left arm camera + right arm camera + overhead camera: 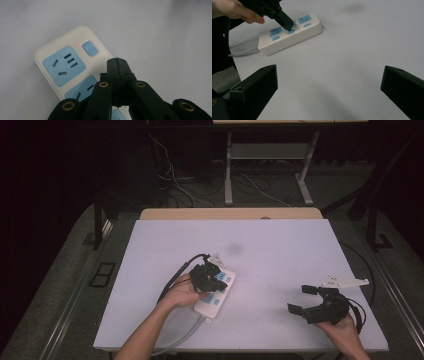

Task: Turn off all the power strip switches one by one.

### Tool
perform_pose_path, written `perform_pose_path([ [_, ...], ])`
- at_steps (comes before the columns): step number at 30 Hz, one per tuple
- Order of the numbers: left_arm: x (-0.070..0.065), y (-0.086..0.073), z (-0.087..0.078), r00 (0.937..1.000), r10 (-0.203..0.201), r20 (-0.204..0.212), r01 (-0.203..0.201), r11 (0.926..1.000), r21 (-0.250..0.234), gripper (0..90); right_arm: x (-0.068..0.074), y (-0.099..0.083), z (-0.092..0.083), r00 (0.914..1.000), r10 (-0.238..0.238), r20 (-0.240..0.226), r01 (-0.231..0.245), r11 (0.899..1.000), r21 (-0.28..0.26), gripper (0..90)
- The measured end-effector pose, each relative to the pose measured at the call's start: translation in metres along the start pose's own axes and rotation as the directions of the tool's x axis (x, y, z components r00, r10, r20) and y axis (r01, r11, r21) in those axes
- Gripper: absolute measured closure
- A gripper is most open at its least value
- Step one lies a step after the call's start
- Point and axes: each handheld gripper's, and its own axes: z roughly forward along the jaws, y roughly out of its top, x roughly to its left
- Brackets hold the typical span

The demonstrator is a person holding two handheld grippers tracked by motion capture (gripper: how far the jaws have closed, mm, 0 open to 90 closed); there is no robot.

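White power strip (47,56) with light-blue sockets and switches, 1 red light; black grippers; pale lilac-white table (280,250)

Handheld grippers, pair, black

Left gripper (116,62): black linkage arms, brass-ringed pivots, small screws at the tips. Right gripper (309,298): blocky black pads, grey three-cornered plate at 12 o'clock, black cable trailing. Forearms bare, no sleeves.

High view dim overall – white table (280,265) only lit zone, surroundings near black; faint grey smudge of shadow mid-table. Light from above, soft, no glare. Slight softness throughout. Left gripper view: near jaws blurred, power strip (65,62) fairly sharp, tiny red lamp glowing. Right gripper view: near jaws out of focus – corners darken.
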Motion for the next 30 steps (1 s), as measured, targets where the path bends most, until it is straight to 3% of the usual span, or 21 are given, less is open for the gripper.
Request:
perform_pose_path([
  [10, 0.002, 0.014, -0.014, 0.9999, 0.011, -0.002, -0.011, 0.9995, -0.03, 89.3, 0.0, 0.0, 0.0, 1.0, 0.004, 0.001, -0.004, 1.0, -0.001, 0.8],
  [30, 0.009, 0.034, -0.013, 0.9989, 0.046, -0.007, -0.046, 0.9989, 0.003, 89.2, -0.002, 0.0, -0.001, 1.0, 0.003, 0.001, -0.003, 1.0, -0.001, 0.8],
])
